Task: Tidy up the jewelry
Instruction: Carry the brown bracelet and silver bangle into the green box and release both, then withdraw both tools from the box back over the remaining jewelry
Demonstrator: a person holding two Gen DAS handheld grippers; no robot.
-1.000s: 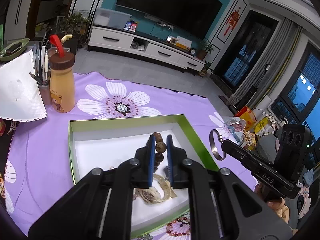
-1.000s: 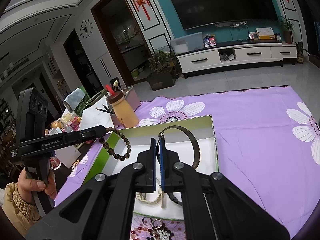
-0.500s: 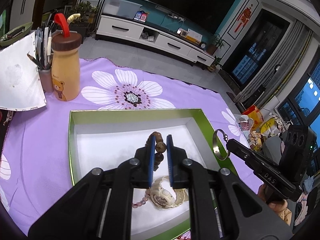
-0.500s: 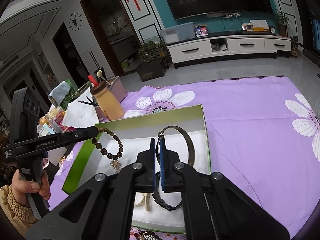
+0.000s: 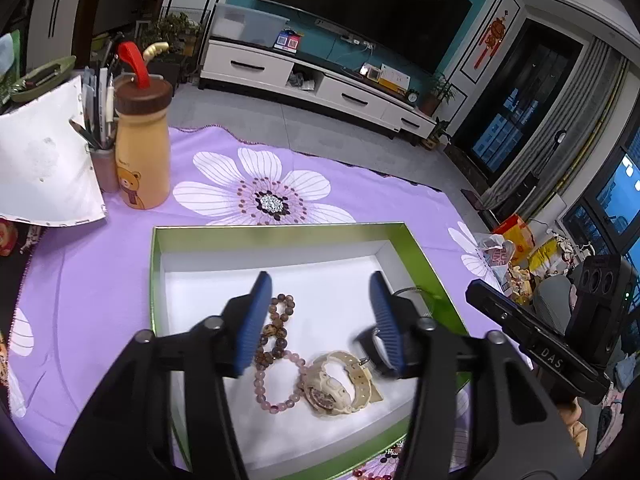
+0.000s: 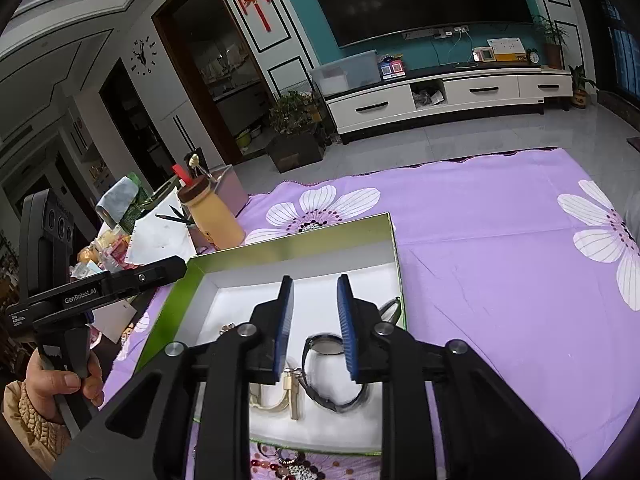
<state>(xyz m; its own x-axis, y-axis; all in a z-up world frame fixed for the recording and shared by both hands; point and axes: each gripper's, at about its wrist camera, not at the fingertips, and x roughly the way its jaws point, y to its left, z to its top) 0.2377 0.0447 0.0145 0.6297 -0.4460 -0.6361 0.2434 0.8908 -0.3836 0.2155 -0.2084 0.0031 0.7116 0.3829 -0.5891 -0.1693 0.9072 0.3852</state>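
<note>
- Over the shallow green-rimmed cardboard box with the white floor [image 5: 280,231], your left hand-held gripper [image 5: 320,320] hangs with its blue pads wide apart; its jaws have just been opening and nothing is clamped between them
- Below it, the dark brown wooden bead bracelet [image 5: 276,330] lies on the box floor, looped just beside the left pad and free of both pads
- Touching the lower end of that bracelet lies a pale pink round-bead bracelet [image 5: 276,384], and against it a cream-coloured wristwatch with a rubbery strap [image 5: 340,380]
- In the right wrist view, your right hand-held gripper [image 6: 314,324] stands partly apart above the same box [image 6: 280,246]; its jaws have just been opening and they grip nothing
- The thin dark metal bangle [image 6: 390,308] leans in the box's right-hand corner, just beyond the right pad; I cannot tell whether it touches the pad
- A black wristwatch with a dark round face [image 6: 332,372] lies on the box floor under the right gripper, with a gold-coloured buckle piece [image 6: 292,396] just left of it
- The box sits on the surface covered by a purple cloth with white flowers [image 6: 500,248]
- Near the far left corner of the box stands a tan bottle with a brown lid and bear print [image 5: 142,148]
- Your hand [image 6: 60,384] on the left gripper's handle shows at the left edge of the right wrist view
</note>
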